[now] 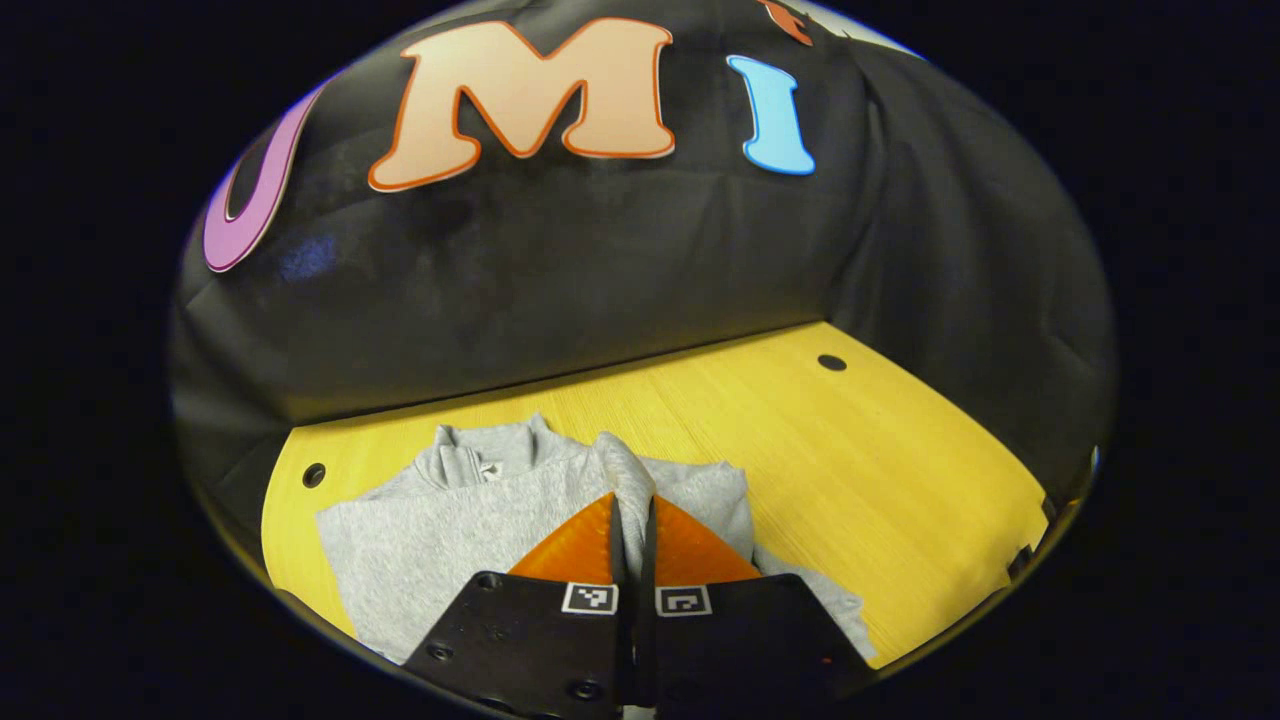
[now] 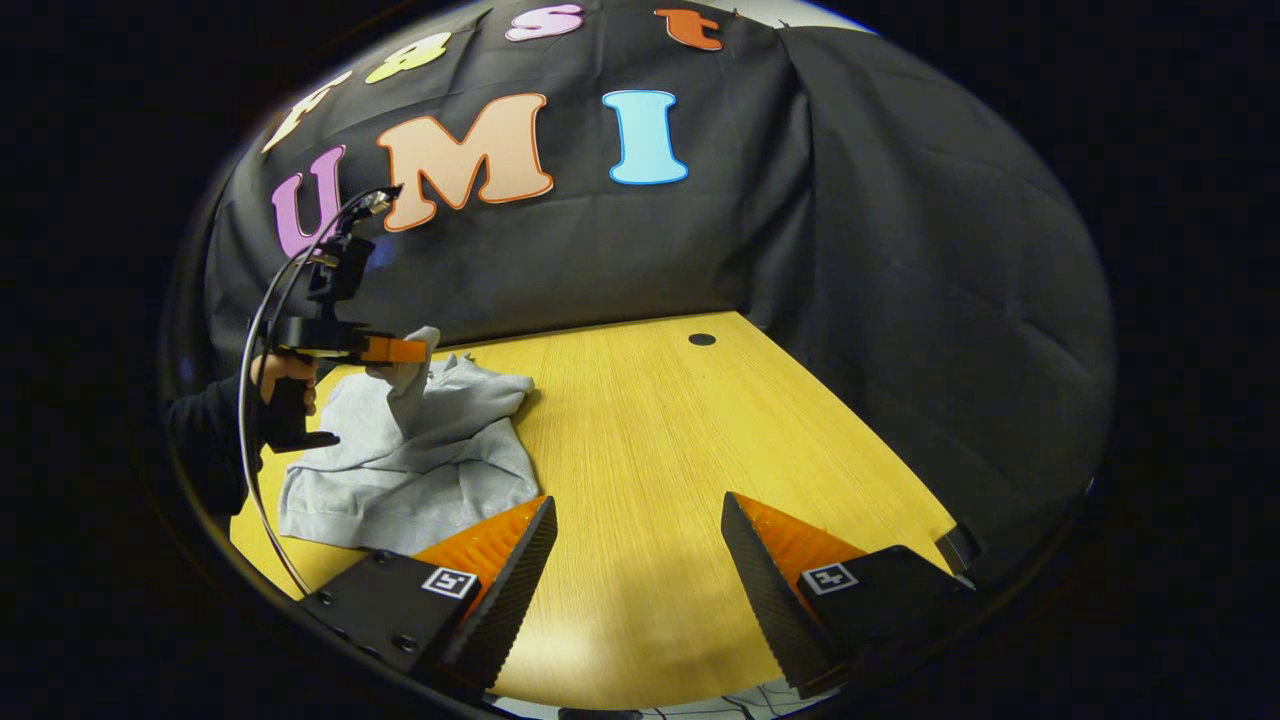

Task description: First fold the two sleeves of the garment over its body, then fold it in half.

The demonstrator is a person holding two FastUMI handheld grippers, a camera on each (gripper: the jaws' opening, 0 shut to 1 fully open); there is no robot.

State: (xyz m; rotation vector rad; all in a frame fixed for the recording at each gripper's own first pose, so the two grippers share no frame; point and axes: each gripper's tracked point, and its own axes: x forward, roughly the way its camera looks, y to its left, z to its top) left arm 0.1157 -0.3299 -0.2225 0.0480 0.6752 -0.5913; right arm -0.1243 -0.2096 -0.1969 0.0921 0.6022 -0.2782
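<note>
the grey garment lies rumpled at the left end of the yellow table, collar toward the wall. the left gripper is clamped on a sleeve, lifted over the body, so it is nearer. the right gripper hangs just beside the hem, fingers apart, holding nothing.

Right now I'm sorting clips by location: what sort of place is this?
Probably a recording booth, not a home: black cloth wall, bare wooden table, and one grey garment held by the left tool.
</note>
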